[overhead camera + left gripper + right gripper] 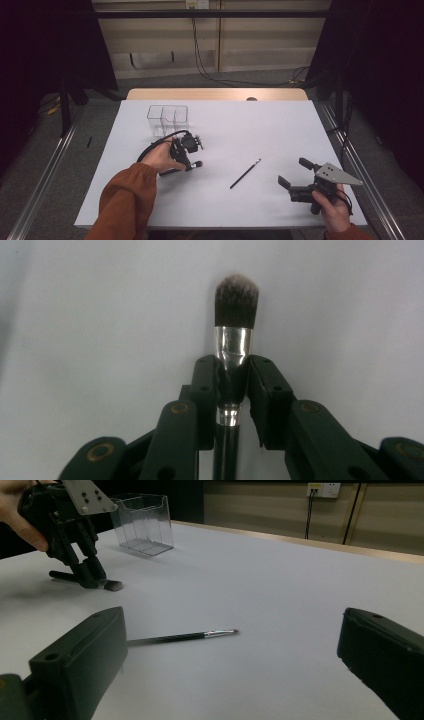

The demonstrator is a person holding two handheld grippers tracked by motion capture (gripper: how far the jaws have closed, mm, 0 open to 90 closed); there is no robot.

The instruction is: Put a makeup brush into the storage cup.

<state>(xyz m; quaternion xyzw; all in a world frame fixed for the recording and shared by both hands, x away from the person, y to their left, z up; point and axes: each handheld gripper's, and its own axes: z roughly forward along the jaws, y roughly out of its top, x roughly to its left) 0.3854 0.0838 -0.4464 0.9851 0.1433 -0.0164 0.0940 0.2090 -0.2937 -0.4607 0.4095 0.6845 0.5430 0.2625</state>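
A thick makeup brush [235,305] with dark bristles and a silver ferrule lies on the white table, and my left gripper [232,385] is shut on it just behind the ferrule. From above, that left gripper [189,162] sits left of centre with the makeup brush's head [198,163] poking out to the right. In the right gripper view the left gripper [92,580] presses down on the makeup brush [112,585]. A thin black brush [245,173] lies mid-table, also the thin brush [182,637] ahead of my open right gripper [230,655]. The right gripper [295,172] stands at the front right.
A clear plastic organiser [167,120] with several compartments stands behind the left gripper; the organiser [143,524] looks empty. The white table [280,125] has a wooden strip along its far edge. Cables hang on the wall beyond.
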